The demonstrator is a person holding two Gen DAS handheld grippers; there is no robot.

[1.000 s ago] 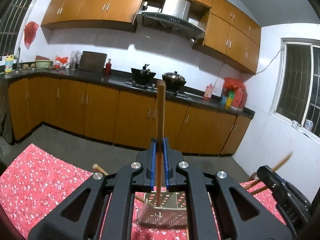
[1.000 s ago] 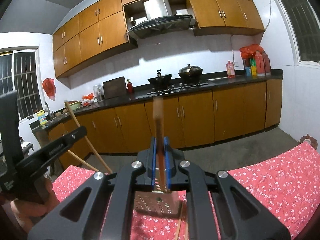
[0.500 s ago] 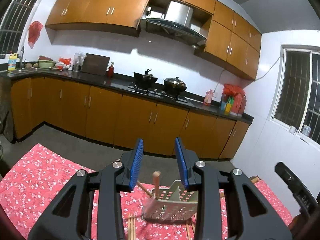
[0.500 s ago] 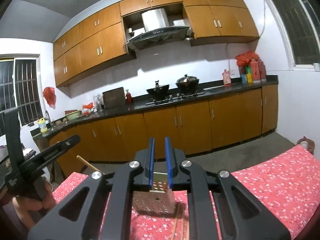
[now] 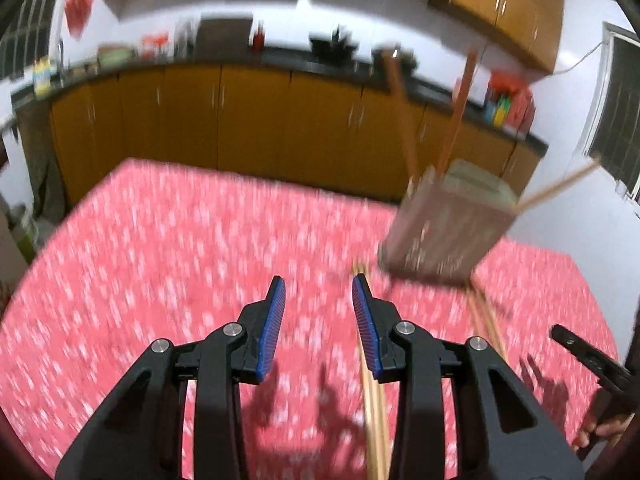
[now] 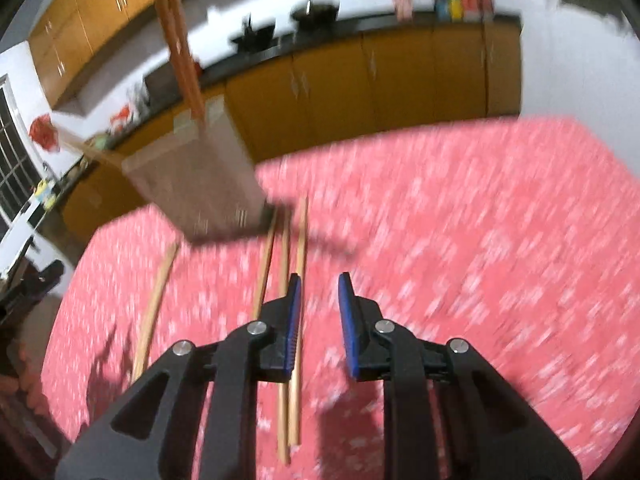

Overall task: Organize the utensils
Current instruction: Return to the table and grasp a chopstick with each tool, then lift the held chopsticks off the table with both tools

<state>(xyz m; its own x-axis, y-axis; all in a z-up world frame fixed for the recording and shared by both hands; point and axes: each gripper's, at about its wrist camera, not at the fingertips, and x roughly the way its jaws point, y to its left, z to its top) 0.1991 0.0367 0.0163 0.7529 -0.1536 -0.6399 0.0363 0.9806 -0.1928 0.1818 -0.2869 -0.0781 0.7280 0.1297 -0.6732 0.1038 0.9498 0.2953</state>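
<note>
Both claws are pointing down at the red flowered surface (image 5: 168, 240), and the step in hand looks like reaching for the next loose chopsticks. The perforated metal holder (image 5: 448, 232) is standing on the cloth with several sticks already leaning out of its top. The left claw (image 5: 319, 292) is opening, its pads gripping nothing; a pair of chopsticks (image 5: 374, 400) is lying just in front of the holder, running under its right finger. The right claw (image 6: 318, 292) is also opening, empty, with three more chopsticks (image 6: 298, 280) lying in front of the holder beside its left finger. Next, each claw probably needs to shift sideways to straddle a stick before clenching.
</note>
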